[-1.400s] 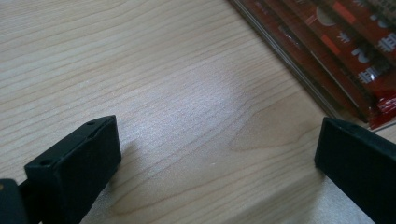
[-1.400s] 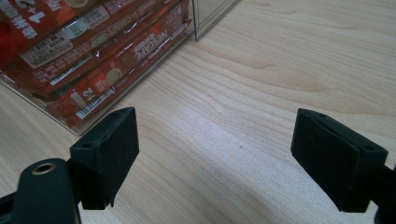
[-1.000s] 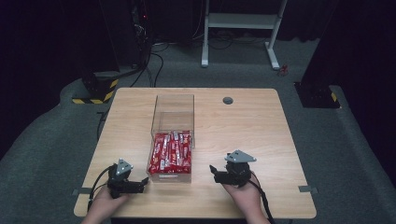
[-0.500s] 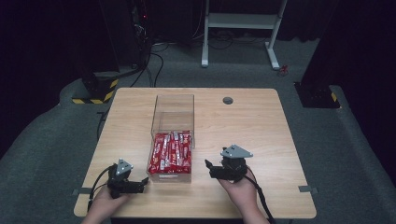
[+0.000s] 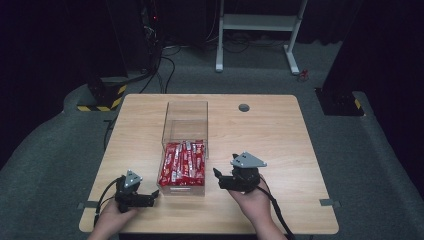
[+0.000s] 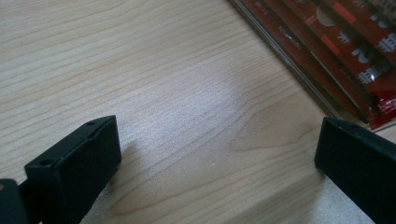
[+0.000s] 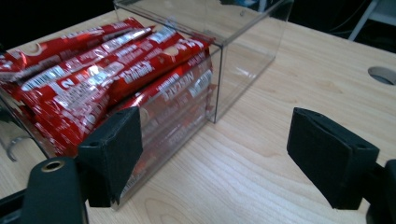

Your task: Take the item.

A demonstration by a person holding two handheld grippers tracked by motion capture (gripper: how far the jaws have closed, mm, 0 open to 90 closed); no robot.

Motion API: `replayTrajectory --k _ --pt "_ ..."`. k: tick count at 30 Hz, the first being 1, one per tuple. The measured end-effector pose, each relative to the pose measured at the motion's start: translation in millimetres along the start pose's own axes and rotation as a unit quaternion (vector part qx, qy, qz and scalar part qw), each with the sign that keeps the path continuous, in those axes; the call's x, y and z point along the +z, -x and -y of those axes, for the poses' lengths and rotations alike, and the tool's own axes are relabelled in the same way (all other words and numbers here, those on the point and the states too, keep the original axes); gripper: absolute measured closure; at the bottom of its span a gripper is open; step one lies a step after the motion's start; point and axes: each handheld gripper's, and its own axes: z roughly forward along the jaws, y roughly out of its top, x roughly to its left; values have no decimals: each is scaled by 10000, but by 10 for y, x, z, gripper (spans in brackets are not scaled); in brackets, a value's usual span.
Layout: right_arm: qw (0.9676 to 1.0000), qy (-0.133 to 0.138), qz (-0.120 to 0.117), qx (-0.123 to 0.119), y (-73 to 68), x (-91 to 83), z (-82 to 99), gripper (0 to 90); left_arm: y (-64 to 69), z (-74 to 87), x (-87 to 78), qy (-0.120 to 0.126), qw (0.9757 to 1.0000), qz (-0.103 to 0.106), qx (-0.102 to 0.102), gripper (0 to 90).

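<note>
A clear plastic box [image 5: 185,114] stands in the middle of the wooden table [image 5: 280,135]. Its near half is packed with red wrapped bars [image 5: 183,162]. My left gripper [image 5: 155,196] rests on the table by the box's near left corner. It is open and holds nothing. In the left gripper view the jaws [image 6: 217,140] stand wide apart over bare wood, with the bars [image 6: 355,42] behind the clear wall at upper right. My right gripper [image 5: 216,176] hovers just right of the box, open and empty. Its jaws [image 7: 215,130] frame the box's side wall [image 7: 243,60] and the bars [image 7: 102,79].
A round cable hole [image 5: 244,107] sits in the table at the far right of the box, also seen as the grey hole [image 7: 383,74] in the right gripper view. Black cables trail from both grippers toward the near table edge. Dark floor and a white stand lie beyond.
My right gripper has shifted a little left and forward, closer to the box's right side. The left gripper has stayed put.
</note>
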Motion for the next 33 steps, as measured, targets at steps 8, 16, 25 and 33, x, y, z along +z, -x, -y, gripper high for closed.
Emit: replayTrajectory --k 8,16,25,33 --pt "9999 65 -91 -67 -104 16 -66 190 0 0 0 -1 10000 2 -4 7" --pt "9996 101 -242 -105 -202 55 -112 197 2 1 1 12 10000 0 -18 7" --pt "9987 205 -451 -152 -315 98 -139 213 2 1 1 11 10000 1 -18 7" --pt "9975 240 -641 -186 -421 155 -134 241 1 21 -19 12 10000 -21 -52 7"
